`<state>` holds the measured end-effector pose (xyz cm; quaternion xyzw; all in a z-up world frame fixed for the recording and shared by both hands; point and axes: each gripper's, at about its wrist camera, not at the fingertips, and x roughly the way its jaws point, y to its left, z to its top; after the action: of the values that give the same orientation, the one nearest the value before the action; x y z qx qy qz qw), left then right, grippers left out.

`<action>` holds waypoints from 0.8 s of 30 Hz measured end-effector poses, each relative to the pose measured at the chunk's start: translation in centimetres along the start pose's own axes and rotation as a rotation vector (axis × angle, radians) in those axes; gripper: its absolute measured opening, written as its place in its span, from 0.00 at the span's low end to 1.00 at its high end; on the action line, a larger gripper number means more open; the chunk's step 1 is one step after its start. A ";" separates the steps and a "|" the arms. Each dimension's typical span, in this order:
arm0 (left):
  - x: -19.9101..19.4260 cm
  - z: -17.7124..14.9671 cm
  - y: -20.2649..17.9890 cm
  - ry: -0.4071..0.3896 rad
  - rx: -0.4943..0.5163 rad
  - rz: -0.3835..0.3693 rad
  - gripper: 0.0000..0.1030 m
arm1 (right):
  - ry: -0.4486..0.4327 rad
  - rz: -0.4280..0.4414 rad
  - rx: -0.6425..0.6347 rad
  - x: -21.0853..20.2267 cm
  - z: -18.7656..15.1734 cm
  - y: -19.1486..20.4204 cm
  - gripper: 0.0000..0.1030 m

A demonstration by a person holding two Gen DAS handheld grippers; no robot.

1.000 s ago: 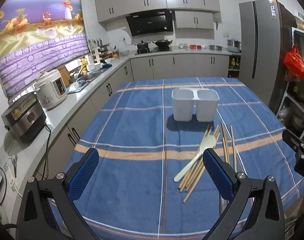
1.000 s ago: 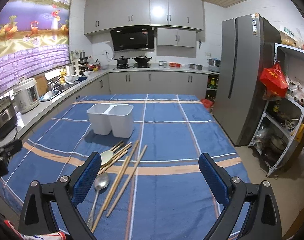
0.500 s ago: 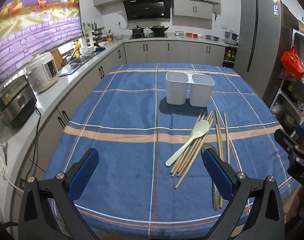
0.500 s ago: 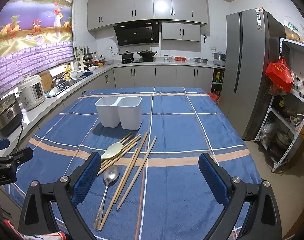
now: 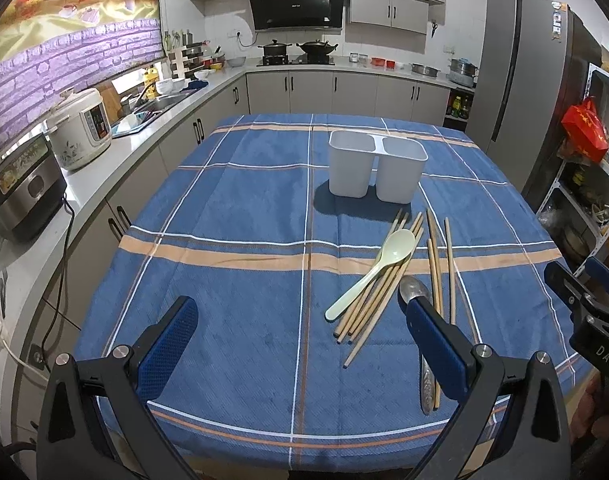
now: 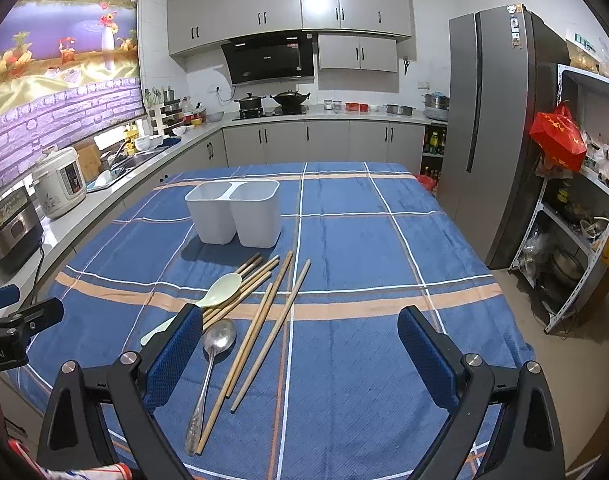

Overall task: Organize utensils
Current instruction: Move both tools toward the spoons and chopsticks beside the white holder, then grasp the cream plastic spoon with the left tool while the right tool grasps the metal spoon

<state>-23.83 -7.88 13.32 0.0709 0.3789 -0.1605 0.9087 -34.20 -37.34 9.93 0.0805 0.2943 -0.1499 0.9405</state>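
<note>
A white two-compartment utensil holder point(image 5: 377, 170) point(image 6: 234, 213) stands on the blue checked tablecloth point(image 5: 244, 216) point(image 6: 364, 240); both compartments look empty. In front of it lie several wooden chopsticks point(image 5: 384, 280) point(image 6: 264, 312), a pale green plastic spoon point(image 5: 374, 268) point(image 6: 208, 302) on top of them, and a metal spoon point(image 5: 414, 292) point(image 6: 210, 364). My left gripper point(image 5: 300, 336) is open and empty above the table's near edge, left of the utensils. My right gripper point(image 6: 300, 340) is open and empty above the near part of the table, its left finger beside the spoons.
A counter point(image 5: 84, 176) along the left carries a rice cooker point(image 5: 80, 128), another appliance point(image 5: 22, 188) and a sink. A fridge point(image 6: 500, 128) and a metal shelf point(image 6: 584, 208) with a red bag point(image 6: 558, 136) stand to the right. The stove is at the back.
Both grippers have pulled back and risen: the table, holder and utensils sit farther away and more of the near cloth shows. Both stay open. Nothing on the table has moved.
</note>
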 end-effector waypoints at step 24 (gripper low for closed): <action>12.9 5.2 -0.9 0.155 0.148 -0.243 0.93 | 0.322 0.023 0.110 12.3 -1.2 -1.3 0.87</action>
<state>-12.14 -13.15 7.78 0.1034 0.4408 -0.2907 0.8429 -25.66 -41.15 1.76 0.1582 0.4316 -0.1399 0.8770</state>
